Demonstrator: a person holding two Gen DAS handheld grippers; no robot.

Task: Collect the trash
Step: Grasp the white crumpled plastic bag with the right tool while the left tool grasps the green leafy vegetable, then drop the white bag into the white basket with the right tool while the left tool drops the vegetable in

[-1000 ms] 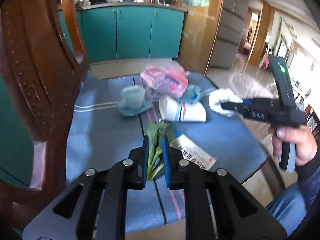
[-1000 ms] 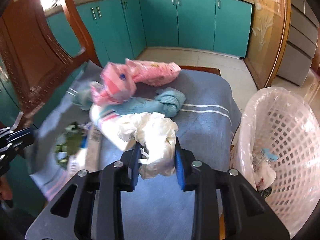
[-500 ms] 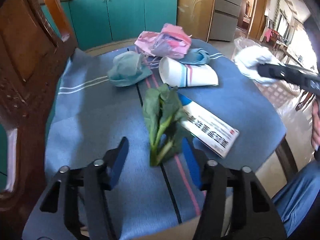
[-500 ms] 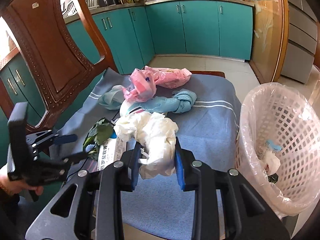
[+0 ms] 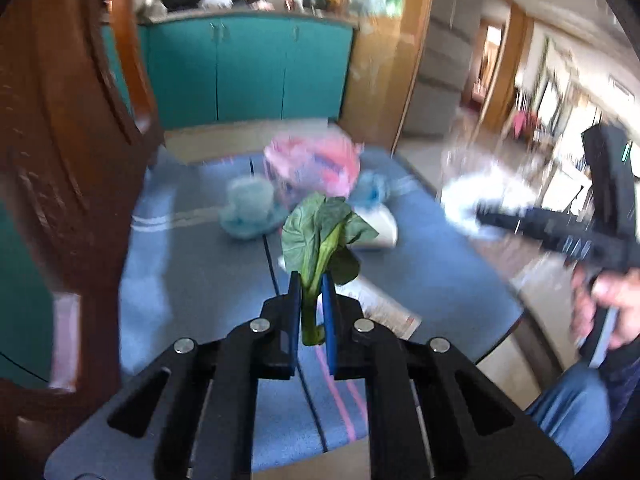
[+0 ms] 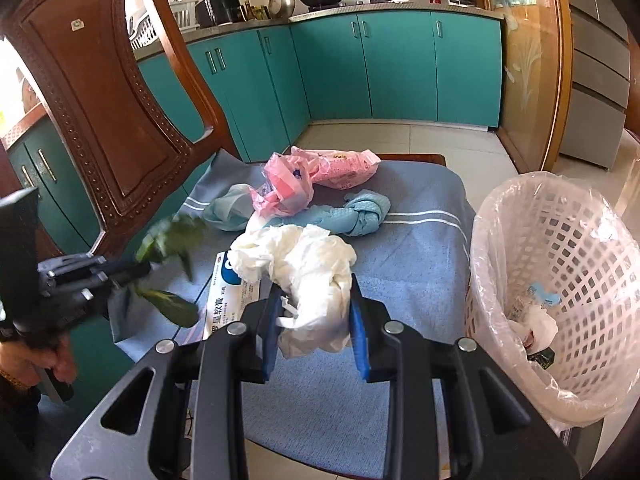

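Observation:
My left gripper (image 5: 310,300) is shut on the stem of a green leafy vegetable (image 5: 322,236) and holds it upright above the blue cloth-covered seat (image 5: 200,272). It also shows at the left of the right wrist view (image 6: 140,268) with the blurred leaves (image 6: 172,240). My right gripper (image 6: 314,308) is shut on a crumpled white plastic bag (image 6: 308,264), held above the seat, left of the white lattice trash basket (image 6: 560,280). On the seat lie a pink plastic bag (image 6: 288,188), a knotted blue cloth (image 6: 360,212), a teal rag (image 6: 228,212) and a toothpaste box (image 6: 232,300).
A carved wooden chair back (image 6: 104,120) rises at the left. The basket, lined with clear plastic, holds some trash (image 6: 536,320) and stands on the floor to the right of the seat. Teal kitchen cabinets (image 6: 380,72) stand behind.
My left gripper was open around the vegetable half a second ago; it has shut on the stem and lifted it. My right gripper has risen a little with the white bag.

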